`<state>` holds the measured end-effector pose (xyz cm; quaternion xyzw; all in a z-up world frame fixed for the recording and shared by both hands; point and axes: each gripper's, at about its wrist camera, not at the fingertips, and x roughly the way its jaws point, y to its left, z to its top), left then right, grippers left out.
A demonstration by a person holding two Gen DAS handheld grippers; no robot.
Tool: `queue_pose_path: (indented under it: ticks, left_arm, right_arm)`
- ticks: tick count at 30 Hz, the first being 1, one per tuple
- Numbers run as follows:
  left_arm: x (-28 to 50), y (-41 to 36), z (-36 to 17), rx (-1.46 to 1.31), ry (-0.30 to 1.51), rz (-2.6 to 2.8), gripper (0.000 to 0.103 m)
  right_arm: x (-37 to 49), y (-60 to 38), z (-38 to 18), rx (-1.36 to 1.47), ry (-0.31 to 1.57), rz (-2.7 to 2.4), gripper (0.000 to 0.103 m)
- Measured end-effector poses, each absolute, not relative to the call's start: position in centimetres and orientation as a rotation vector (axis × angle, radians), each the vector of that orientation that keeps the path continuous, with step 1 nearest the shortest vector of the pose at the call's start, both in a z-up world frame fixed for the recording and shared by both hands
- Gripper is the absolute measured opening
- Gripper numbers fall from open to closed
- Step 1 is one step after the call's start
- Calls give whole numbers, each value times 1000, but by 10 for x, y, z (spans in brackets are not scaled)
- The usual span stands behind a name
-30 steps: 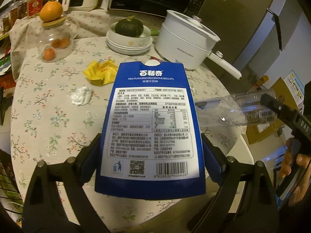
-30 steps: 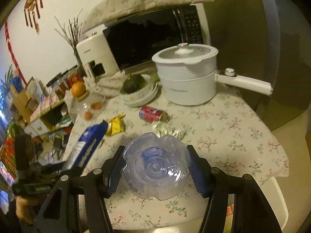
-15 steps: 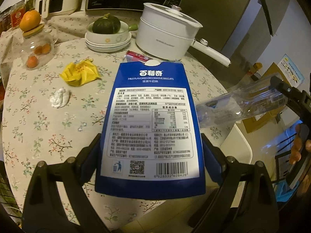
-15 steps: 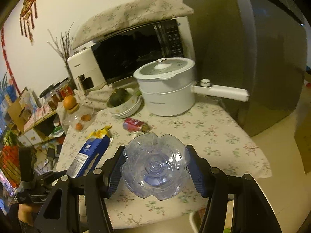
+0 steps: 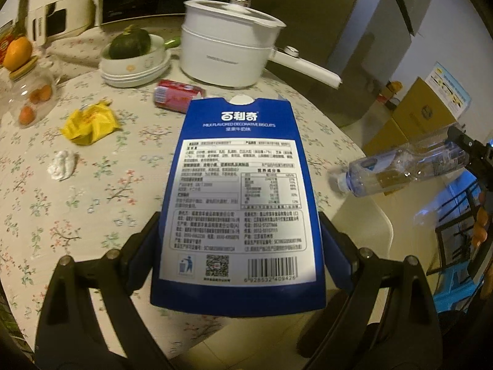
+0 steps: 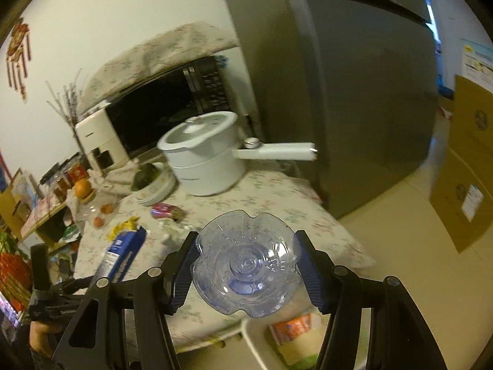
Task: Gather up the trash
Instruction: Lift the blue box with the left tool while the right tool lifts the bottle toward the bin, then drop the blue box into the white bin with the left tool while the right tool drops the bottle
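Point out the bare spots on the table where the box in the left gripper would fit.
Bare cloth lies on the near left of the table, in front of the tissue wad. The far side is crowded: yellow wrapper, can, bowls, pot and jar. The blue box hides the middle.

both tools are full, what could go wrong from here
The left tool pinches only the bottom of the blue biscuit box, so it could tip or slide out. The right tool grips the clear plastic bottle near its base; the thin plastic could buckle and slip.
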<state>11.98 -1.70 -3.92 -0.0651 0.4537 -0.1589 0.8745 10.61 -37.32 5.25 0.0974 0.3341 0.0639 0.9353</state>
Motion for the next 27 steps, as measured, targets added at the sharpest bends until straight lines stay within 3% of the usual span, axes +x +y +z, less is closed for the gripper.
queue_pose_path:
  ticks: [12,24,27]
  left_arm:
    - [110,-105,-50,11,986,-483,93]
    - [99,-169,-74,128,1045,-562,93]
    - [98,-180,-79,149,1064,-574,93]
  right_arm:
    - [86,-432,19,216,764,19,62]
    - [100,-447,-59,264,1055,33,64]
    - [95,-450,-56,238,1044,16,70]
